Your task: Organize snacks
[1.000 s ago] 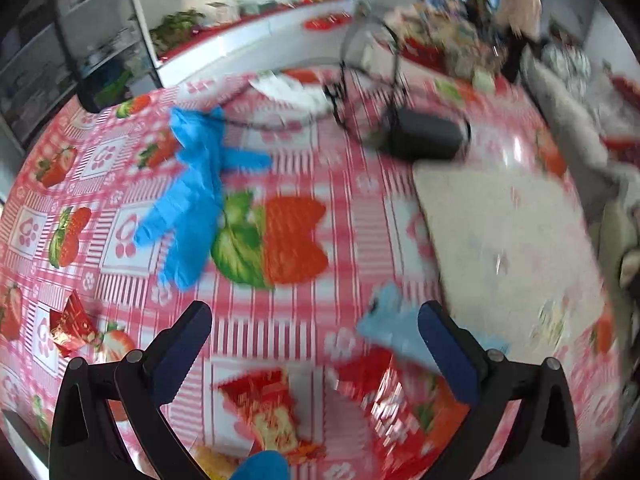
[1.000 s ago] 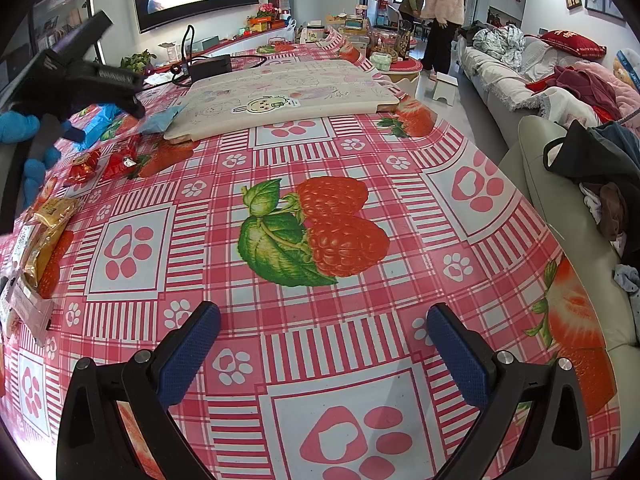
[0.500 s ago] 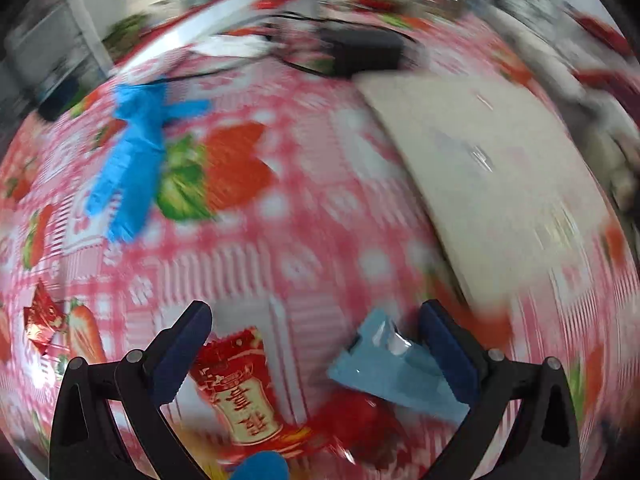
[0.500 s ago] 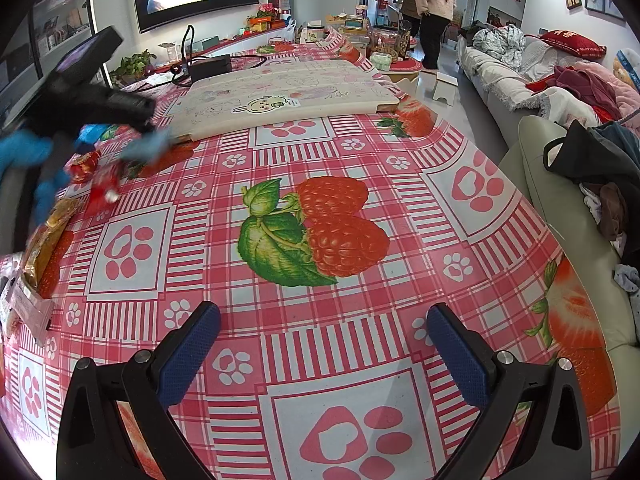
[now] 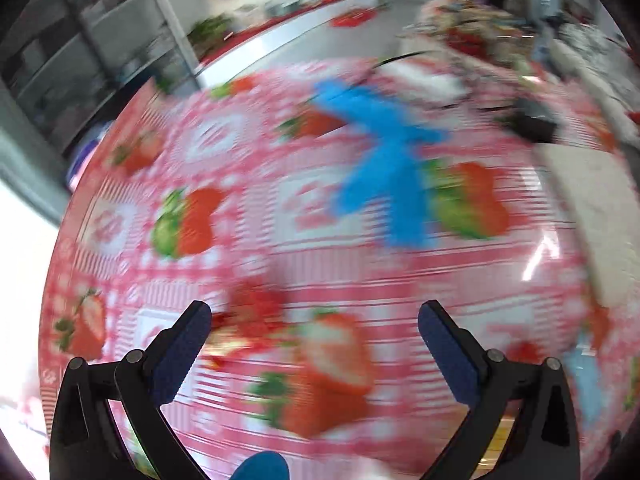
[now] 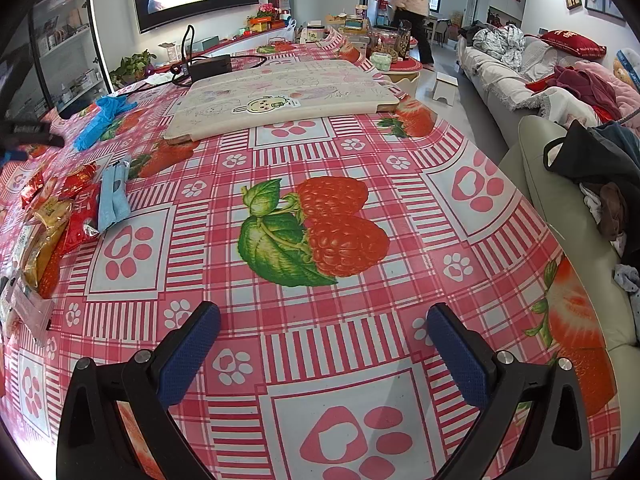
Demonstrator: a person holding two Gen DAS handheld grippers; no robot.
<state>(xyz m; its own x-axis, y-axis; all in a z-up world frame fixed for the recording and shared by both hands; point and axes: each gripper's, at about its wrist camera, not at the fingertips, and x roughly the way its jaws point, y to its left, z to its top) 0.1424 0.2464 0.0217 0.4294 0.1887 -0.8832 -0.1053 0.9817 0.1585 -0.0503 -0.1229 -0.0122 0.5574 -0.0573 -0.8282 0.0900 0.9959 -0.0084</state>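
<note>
Several snack packets lie at the table's left edge in the right wrist view: a light blue packet (image 6: 113,196), red packets (image 6: 82,216) and a golden one (image 6: 48,236). My right gripper (image 6: 322,344) hangs open over bare tablecloth, far from them. The left wrist view is badly blurred. My left gripper (image 5: 314,342) is open with nothing between its fingers, and a red packet (image 5: 256,312) smears just ahead of its left finger. The left gripper's black body (image 6: 28,134) shows at the far left of the right wrist view.
Blue gloves (image 6: 100,120) (image 5: 384,168) lie on the strawberry tablecloth (image 6: 360,152). A cream board (image 6: 280,100) and a black box with cables (image 6: 210,66) sit at the back. A sofa with clothes (image 6: 568,152) runs along the right. A person (image 6: 412,4) stands far off.
The left gripper has swung left across the table, away from the blue and red packets it faced, towards the blue gloves. The right gripper has not moved.
</note>
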